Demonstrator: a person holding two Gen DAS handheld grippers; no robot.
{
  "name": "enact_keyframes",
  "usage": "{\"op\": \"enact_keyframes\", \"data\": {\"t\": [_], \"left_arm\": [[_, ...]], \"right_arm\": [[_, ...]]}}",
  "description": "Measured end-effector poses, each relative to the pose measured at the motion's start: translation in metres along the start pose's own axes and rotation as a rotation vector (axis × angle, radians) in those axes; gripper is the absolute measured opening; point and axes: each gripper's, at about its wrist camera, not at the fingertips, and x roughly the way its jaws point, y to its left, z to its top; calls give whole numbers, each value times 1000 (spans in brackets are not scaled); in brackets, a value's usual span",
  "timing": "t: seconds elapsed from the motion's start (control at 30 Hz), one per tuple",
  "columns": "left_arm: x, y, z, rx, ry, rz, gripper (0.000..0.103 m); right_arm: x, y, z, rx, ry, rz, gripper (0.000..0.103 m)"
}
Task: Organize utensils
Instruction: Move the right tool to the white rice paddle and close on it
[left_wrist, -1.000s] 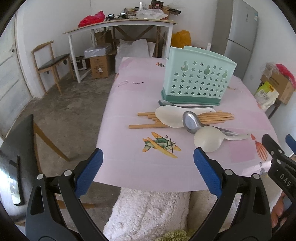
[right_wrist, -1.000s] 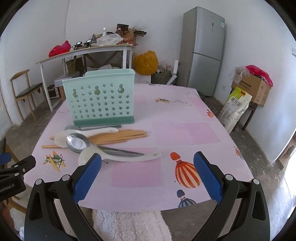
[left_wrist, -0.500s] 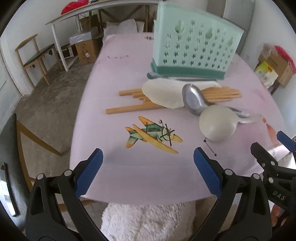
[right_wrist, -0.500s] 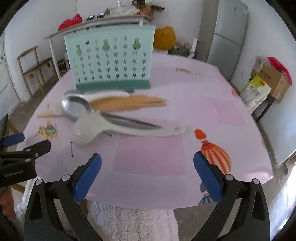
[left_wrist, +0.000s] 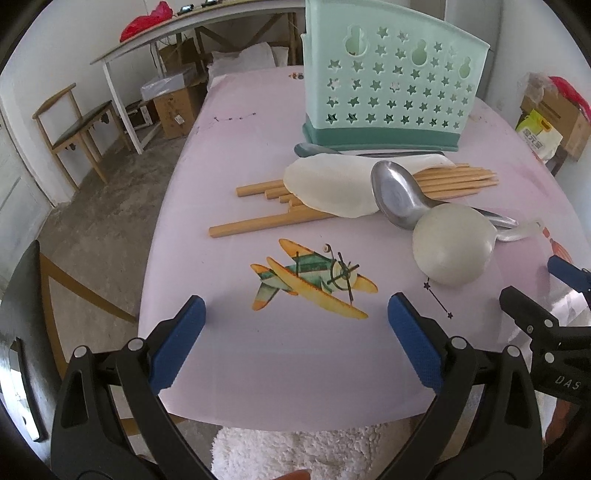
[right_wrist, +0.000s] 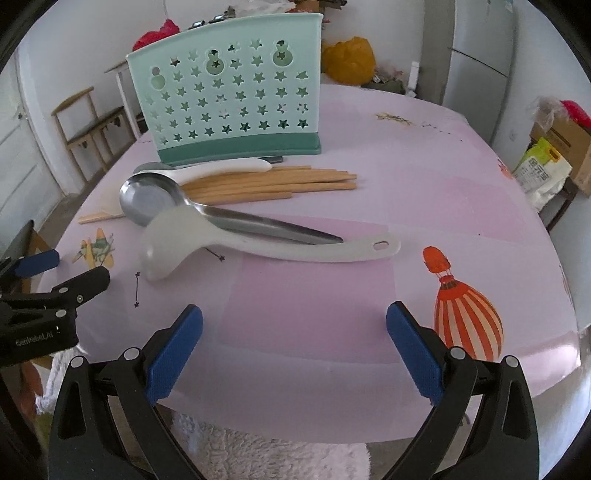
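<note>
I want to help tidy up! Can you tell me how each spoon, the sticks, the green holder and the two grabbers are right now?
left gripper: open, holding nothing
right gripper: open, holding nothing
holder: upright on the table
metal spoon: lying flat, handle across the white ladle
white ladle: lying on the table
white rice paddle: lying over the chopsticks
chopsticks: lying in a loose bundle

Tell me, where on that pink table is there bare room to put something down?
Free: the near strip between the white ladle and the table edge, beside the balloon print; also the far right side, past the chopsticks. Crowded: in front of the green utensil holder, where spoons and chopsticks overlap.
</note>
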Motion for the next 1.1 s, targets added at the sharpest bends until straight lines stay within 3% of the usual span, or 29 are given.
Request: {"op": "enact_keyframes", "data": {"t": [0.23, 0.43, 0.7, 0.87, 1.03, 1.1], "left_arm": [[-1, 0, -1, 18, -11, 0, 96], [-1, 3, -1, 37, -4, -30, 96], [0, 6, -1, 76, -15, -67, 96], [1, 5, 0, 82, -22, -76, 96], [1, 6, -1, 87, -35, -88, 95], [-1, 8, -1, 83, -52, -103, 94]], "right_arm": [[-6, 0, 5, -96, 19, 25, 97], [-24, 15, 21, -308, -78, 33, 96], [-11, 44, 31, -619, -49, 5, 56], [-1, 55, 29, -737, -13, -14, 39], [3, 68, 26, -816, -20, -33, 30], [3, 74, 24, -833, -22, -37, 21]]}}
